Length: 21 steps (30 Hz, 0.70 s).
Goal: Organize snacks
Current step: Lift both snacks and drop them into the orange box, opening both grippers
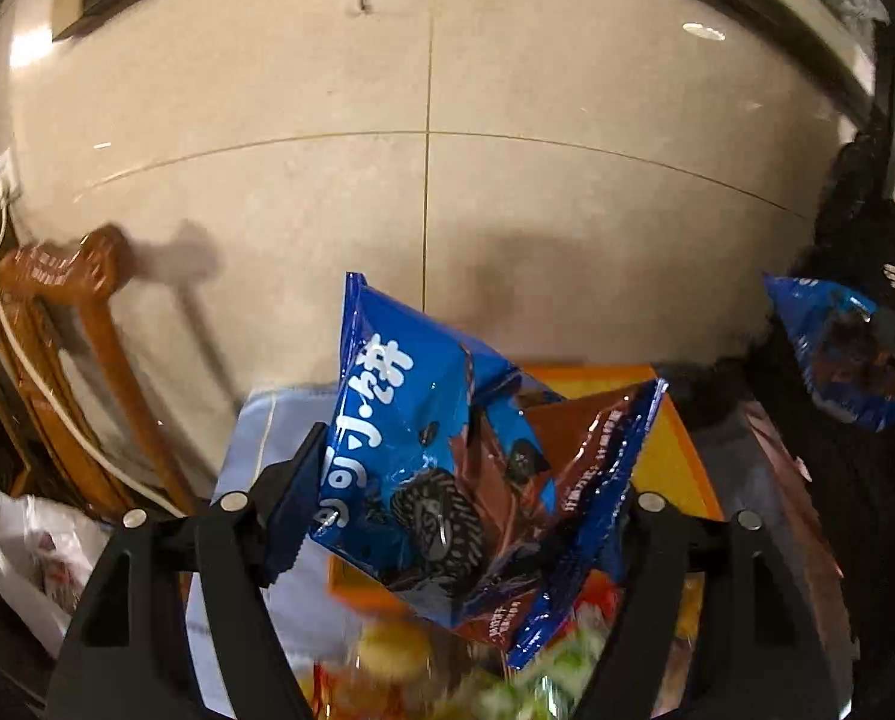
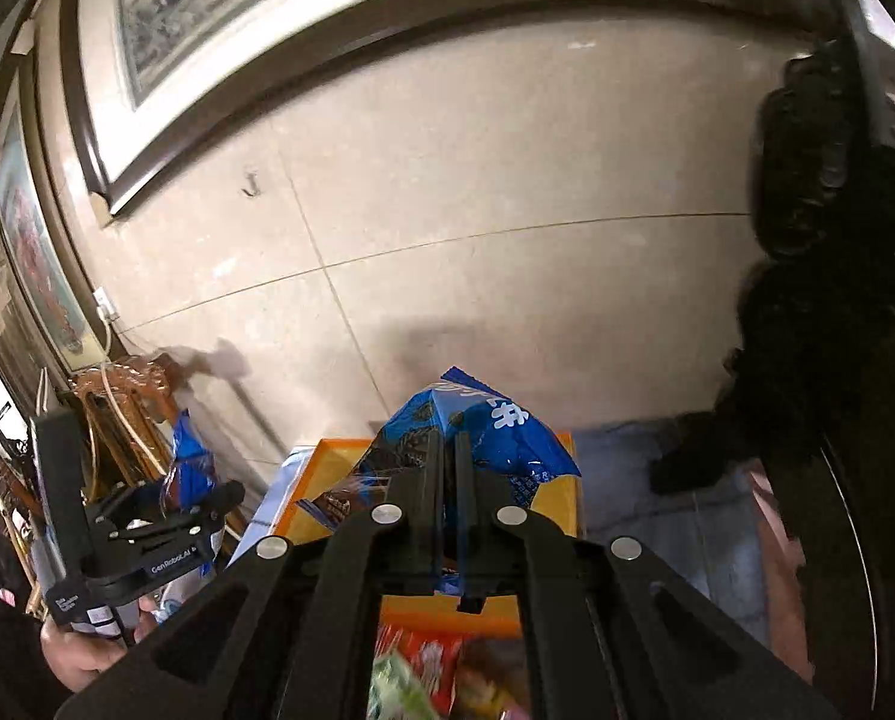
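My left gripper (image 1: 471,480) holds a blue cookie packet (image 1: 423,456) across its width, one finger pressing each side, and the packet is lifted above the orange tray (image 1: 675,456). My right gripper (image 2: 447,450) is shut on the thin edge of a second blue packet (image 2: 501,432), also raised over the tray (image 2: 321,468). Each view shows the other hand's packet: at the far right (image 1: 849,360) in the left wrist view, and at the lower left (image 2: 189,468) in the right wrist view, in the left gripper (image 2: 171,516). Blurred snacks (image 2: 423,660) lie in the tray below.
A light blue cloth (image 1: 255,438) covers the table under the tray. A wooden chair (image 1: 87,312) with a white cable and a white plastic bag (image 1: 33,552) stand at the left. A tiled wall is close behind, with a framed picture (image 2: 207,30). A dark bulky shape (image 2: 807,276) fills the right.
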{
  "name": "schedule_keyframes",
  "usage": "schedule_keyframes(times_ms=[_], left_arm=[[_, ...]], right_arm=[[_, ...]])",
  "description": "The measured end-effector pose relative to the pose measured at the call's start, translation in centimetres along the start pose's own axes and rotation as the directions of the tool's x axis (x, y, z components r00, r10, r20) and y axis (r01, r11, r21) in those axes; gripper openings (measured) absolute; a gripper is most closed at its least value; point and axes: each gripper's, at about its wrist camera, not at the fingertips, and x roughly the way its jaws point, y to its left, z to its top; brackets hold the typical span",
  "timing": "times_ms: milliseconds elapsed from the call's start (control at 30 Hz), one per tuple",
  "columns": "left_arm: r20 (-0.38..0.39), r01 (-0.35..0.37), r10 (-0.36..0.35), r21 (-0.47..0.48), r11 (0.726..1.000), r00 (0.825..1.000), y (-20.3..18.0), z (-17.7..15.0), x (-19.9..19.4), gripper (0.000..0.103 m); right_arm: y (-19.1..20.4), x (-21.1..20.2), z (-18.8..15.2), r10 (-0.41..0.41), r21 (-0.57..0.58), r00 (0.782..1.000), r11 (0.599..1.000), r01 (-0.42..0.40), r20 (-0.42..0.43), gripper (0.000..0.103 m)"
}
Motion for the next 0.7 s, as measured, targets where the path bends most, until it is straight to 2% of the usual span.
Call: schedule_keyframes(times_ms=[100, 133, 167, 200, 233, 333, 400, 467, 567, 700], left_arm=[[-0.066, -0.01, 0.008, -0.029, 1.0, 0.998, 0.1, 1.1, 4.3, 0.089], [-0.088, -0.012, 0.008, -0.043, 0.999, 0.996, 0.0, 1.1, 5.2, 0.097], [-0.11, -0.035, 0.03, -0.048, 0.998, 0.993, 0.1, 1.0, 6.1, 0.098], [-0.133, -0.062, 0.055, -0.049, 0.997, 0.99, 0.3, 0.9, 6.9, 0.098], [-0.149, -0.083, 0.074, -0.051, 0.995, 0.986, 0.6, 0.6, 7.4, 0.098], [-0.118, -0.089, 0.084, -0.043, 0.995, 0.989, 1.3, -0.6, 6.5, 0.098], [-0.097, -0.088, 0.085, -0.027, 0.996, 0.992, 1.8, -1.6, 5.3, 0.099], [-0.087, -0.074, 0.073, -0.007, 0.997, 0.994, 1.6, -3.5, 3.8, 0.099], [-0.072, -0.064, 0.066, 0.042, 0.997, 0.995, 1.4, -6.4, 1.5, 0.099], [-0.078, -0.025, 0.034, 0.113, 0.993, 0.996, 0.4, -11.4, -1.6, 0.099]], right_arm=[[-0.9, 4.4, 0.6, 0.028, 0.001, 0.997, 1.0, -0.028, -0.066, 0.006], [-1.1, 5.6, 0.4, 0.016, -0.001, 0.996, 1.0, -0.016, -0.086, 0.007], [-1.3, 6.8, 0.1, -0.005, -0.012, 0.994, 1.0, 0.004, -0.107, 0.016], [-1.4, 7.5, -0.2, -0.019, -0.027, 0.992, 1.0, 0.016, -0.121, 0.032], [-1.5, 7.7, -0.6, -0.029, -0.042, 0.993, 0.999, 0.025, -0.115, 0.036], [-1.5, 7.0, -1.5, -0.018, -0.056, 0.995, 0.998, 0.012, -0.098, 0.052], [-1.7, 6.3, -2.3, -0.025, -0.057, 0.995, 0.998, 0.019, -0.1, 0.068], [-1.5, 5.2, -3.4, -0.032, -0.072, 0.994, 0.997, 0.024, -0.104, 0.075], [-1.4, 3.4, -6.0, -0.031, -0.082, 0.991, 0.996, 0.021, -0.129, 0.08], [-0.6, 0.9, -11.3, -0.05, -0.081, 0.98, 0.996, 0.035, -0.191, 0.08]])
